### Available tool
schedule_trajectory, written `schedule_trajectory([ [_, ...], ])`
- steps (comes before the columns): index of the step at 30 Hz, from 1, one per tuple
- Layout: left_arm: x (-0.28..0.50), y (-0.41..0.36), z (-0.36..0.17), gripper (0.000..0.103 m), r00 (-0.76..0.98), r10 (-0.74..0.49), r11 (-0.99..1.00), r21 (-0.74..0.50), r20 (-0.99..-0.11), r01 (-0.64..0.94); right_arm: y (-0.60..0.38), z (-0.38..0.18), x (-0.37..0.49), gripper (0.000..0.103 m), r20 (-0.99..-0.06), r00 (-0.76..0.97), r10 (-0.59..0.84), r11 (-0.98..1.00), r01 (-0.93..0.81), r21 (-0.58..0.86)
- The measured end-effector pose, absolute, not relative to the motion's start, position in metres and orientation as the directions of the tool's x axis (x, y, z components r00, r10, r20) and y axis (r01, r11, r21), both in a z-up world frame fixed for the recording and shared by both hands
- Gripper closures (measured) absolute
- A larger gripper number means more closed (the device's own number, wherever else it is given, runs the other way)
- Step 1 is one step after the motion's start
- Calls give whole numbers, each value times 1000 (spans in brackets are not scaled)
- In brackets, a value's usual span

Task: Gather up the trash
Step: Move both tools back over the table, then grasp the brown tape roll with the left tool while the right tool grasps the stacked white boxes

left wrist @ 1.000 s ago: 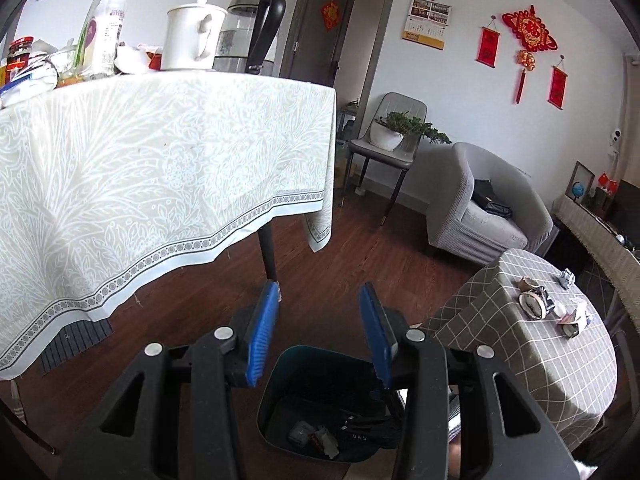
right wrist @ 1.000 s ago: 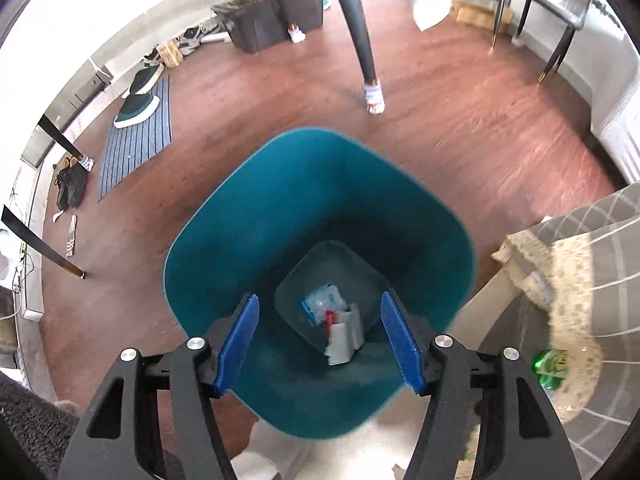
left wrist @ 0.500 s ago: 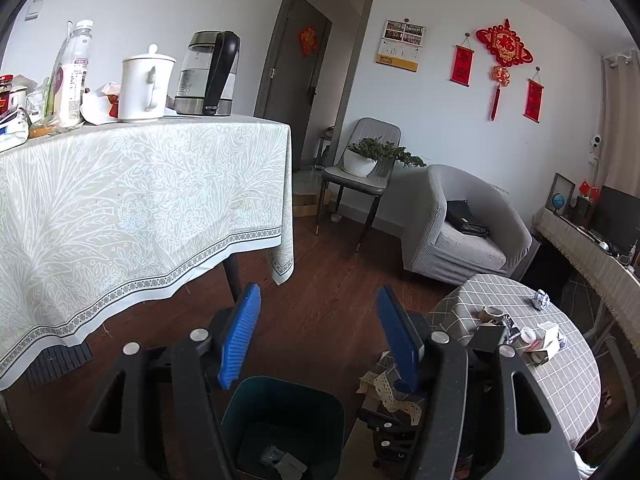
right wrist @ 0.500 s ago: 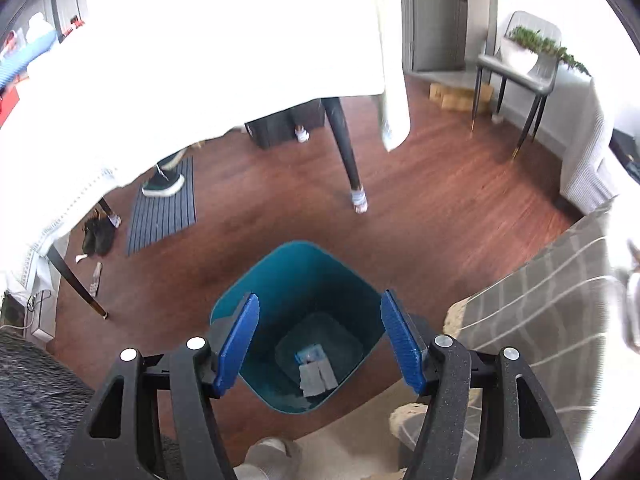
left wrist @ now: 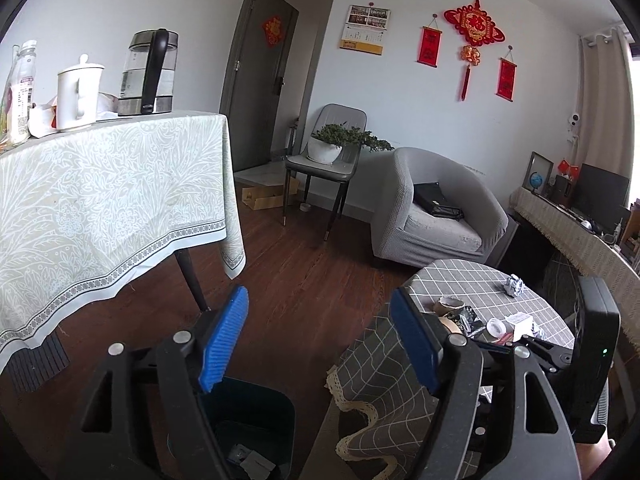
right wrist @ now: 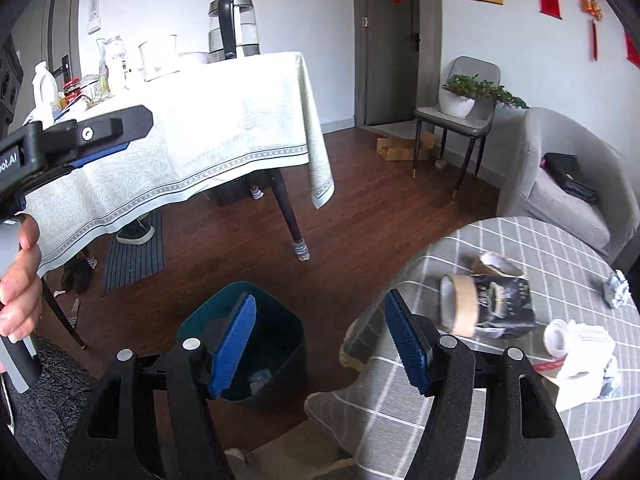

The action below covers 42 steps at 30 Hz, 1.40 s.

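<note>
Landmark: we take the dark teal plastic trash bin (right wrist: 256,344) on the brown wooden floor as our reference.
Left gripper (left wrist: 320,340): we hold it above the bin, and its blue-padded jaws stand wide apart with nothing between them.
Right gripper (right wrist: 320,340): we hold it above and just to the right of the bin; its jaws are also spread apart and carry nothing.
Bin content: we see a few small pieces of pale trash (right wrist: 259,378) at the bottom of the bin.
Round table with grey checked cloth (right wrist: 520,400): it stands just to the right of the bin.
Trash on this table: a brown cardboard tape roll (right wrist: 460,306) lies nearest to the bin, touching a crushed black carton (right wrist: 506,300); farther from the bin we see a white tape roll (right wrist: 558,338), a white box (right wrist: 588,350) and a crumpled silver foil ball (right wrist: 618,288).
Tall table with pale green leaf-pattern cloth (left wrist: 100,200): it stands behind the bin and bears a glass electric kettle (left wrist: 150,74) and a white lidded mug (left wrist: 78,94).
Grey armchair (left wrist: 436,208): it is well apart from the bin, behind the round table.
</note>
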<state>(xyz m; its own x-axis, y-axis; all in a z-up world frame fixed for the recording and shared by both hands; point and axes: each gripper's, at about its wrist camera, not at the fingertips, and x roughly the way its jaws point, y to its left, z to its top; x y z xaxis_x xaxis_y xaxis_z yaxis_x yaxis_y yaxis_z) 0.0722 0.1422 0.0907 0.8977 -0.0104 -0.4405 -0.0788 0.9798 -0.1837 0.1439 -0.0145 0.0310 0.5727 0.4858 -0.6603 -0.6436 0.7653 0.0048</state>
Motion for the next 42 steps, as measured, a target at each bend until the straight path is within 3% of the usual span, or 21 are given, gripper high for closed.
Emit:
schedule_trajectory([
  [6, 91, 99, 83, 21, 892, -47, 988, -152, -450, -25, -78, 35, 149, 27, -650, 642, 407, 830, -557, -29],
  [13, 121, 60, 57, 21, 857, -107, 982, -186, -504, 14, -148, 39, 152, 17, -626, 698, 347, 892, -452, -9],
  [20, 150, 17, 31, 21, 824, -146, 981, -185, -548, 51, -188, 37, 146, 14, -632, 709, 311, 911, -413, -16],
  [24, 164, -6, 20, 26, 803, -166, 982, -174, -572, 78, -205, 32, 142, 14, -650, 701, 293, 915, -403, -22],
  [29, 179, -20, 0, 42, 768, -190, 977, -192, -612, 90, -222, 30, 138, 14, -659, 699, 278, 920, -390, -25],
  [42, 203, -15, -27, 65, 710, -314, 922, -380, -630, 71, -244, 29, 149, 14, -661, 700, 270, 922, -385, -30],
])
